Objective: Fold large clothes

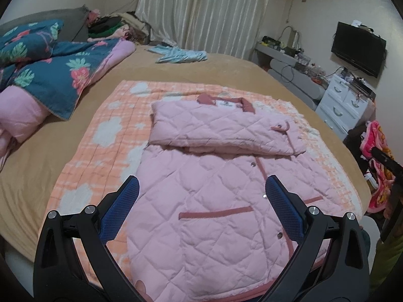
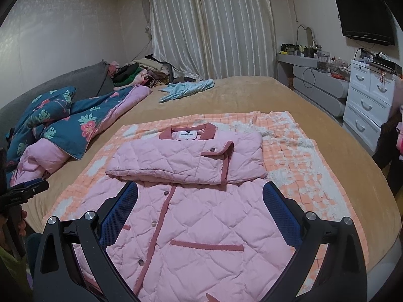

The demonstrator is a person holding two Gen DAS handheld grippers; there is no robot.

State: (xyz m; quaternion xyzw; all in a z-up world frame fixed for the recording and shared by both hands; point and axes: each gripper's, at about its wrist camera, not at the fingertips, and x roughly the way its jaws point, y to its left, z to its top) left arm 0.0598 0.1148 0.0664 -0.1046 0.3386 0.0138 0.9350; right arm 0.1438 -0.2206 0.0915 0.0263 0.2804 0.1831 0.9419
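A pink quilted jacket point(image 1: 214, 201) with dark pink trim lies front up on an orange checked blanket point(image 1: 100, 136) on the bed. Both sleeves are folded across the chest below the collar point(image 1: 224, 99). It also shows in the right wrist view point(image 2: 201, 226). My left gripper point(image 1: 201, 188) is open and empty, hovering above the jacket's lower half. My right gripper point(image 2: 200, 193) is open and empty, above the jacket's lower right side. The left gripper's tip shows at the left edge of the right wrist view point(image 2: 27, 188).
A blue floral quilt point(image 1: 50, 75) with pink lining lies bunched at the left of the tan bed point(image 1: 226, 70). A light blue garment point(image 1: 181, 55) lies at the far side. White drawers point(image 2: 370, 95) and a wall television point(image 2: 365, 17) stand at the right.
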